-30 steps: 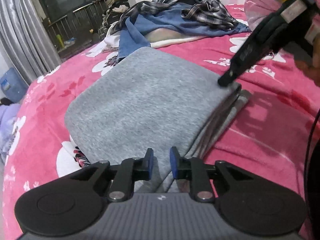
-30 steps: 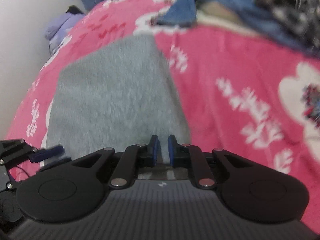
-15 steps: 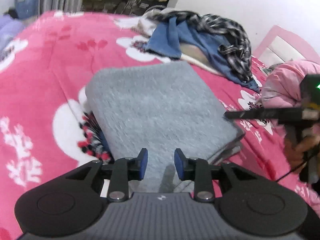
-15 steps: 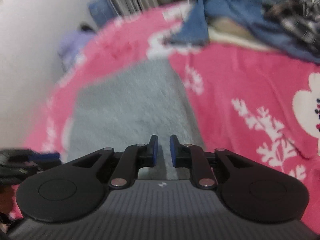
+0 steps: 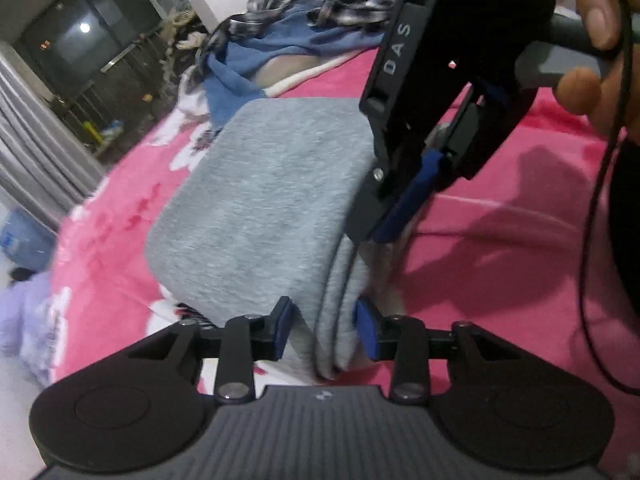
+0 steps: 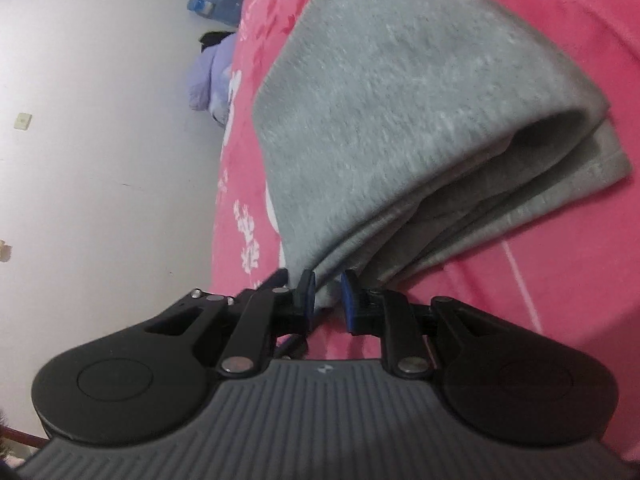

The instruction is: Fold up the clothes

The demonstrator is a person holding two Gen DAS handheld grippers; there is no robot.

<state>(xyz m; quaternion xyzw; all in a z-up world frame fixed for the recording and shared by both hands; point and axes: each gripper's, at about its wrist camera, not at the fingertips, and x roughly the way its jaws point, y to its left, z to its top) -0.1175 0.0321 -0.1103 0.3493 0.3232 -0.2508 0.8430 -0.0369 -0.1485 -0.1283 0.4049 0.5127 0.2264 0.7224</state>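
A folded grey garment [image 5: 260,200] [image 6: 400,100] lies on the pink flowered bedspread [image 5: 500,240]. In the left wrist view my left gripper [image 5: 325,330] is low at its near corner. The thick stack of layers sits between the blue pads [image 5: 366,332], and I see no squeeze on it. My right gripper [image 5: 372,236], held by a hand [image 5: 592,20], comes down on the garment's right edge. In the right wrist view the right gripper [image 6: 328,296] stands narrowly open, with the edge of the upper layers in the gap.
A heap of unfolded clothes [image 5: 312,20], plaid and blue, lies at the far end of the bed. A lavender garment [image 5: 24,312] [image 6: 208,80] and a blue container [image 6: 216,0] sit beside the bed by the white wall [image 6: 100,160]. A cable [image 5: 596,240] hangs at the right.
My left gripper's jaws widened and it came in low onto the garment's near corner. The right gripper rolled and dropped from above the garment to its right edge.
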